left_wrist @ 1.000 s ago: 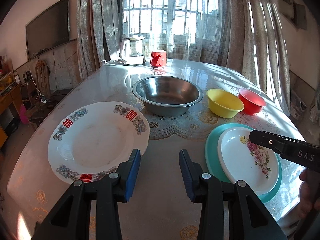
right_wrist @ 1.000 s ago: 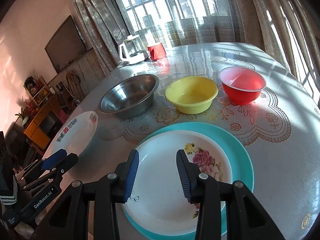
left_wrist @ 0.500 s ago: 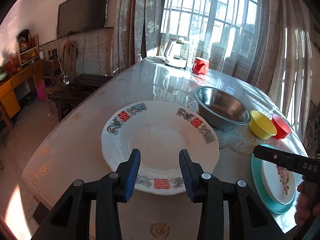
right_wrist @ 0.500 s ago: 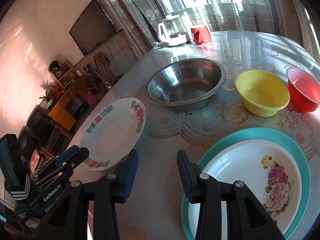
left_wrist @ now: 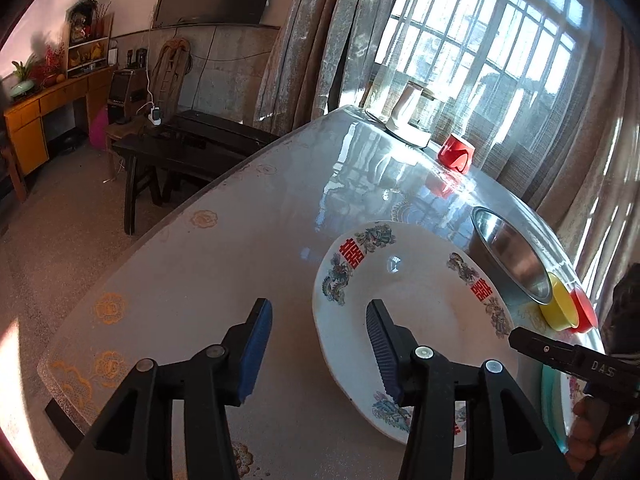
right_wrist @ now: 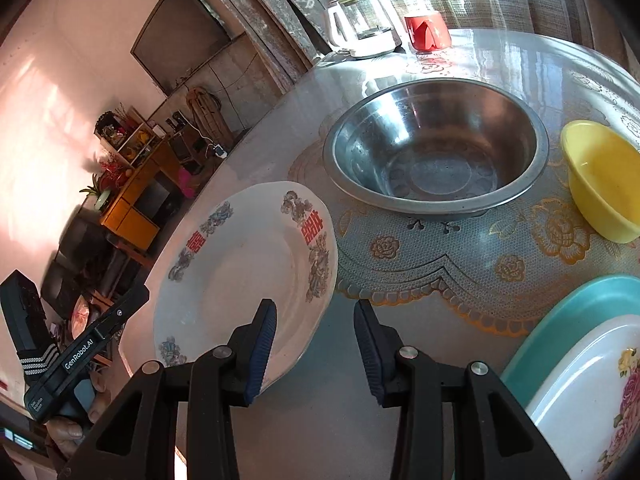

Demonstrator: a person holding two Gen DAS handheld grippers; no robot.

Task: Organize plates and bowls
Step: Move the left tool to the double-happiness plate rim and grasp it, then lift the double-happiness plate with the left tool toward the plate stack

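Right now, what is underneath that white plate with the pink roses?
The rose plate sits on a larger teal plate, whose rim shows around it. Both lie on the table. The teal plate's middle is covered, so I cannot tell what is there.

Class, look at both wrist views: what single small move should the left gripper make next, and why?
Probably ease the left gripper down and close on the near rim of the white plate with red characters: its jaws, just opened wider, straddle that rim without touching it.

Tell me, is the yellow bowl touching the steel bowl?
Apart. The right wrist view shows patterned mat between the yellow bowl and the steel bowl.
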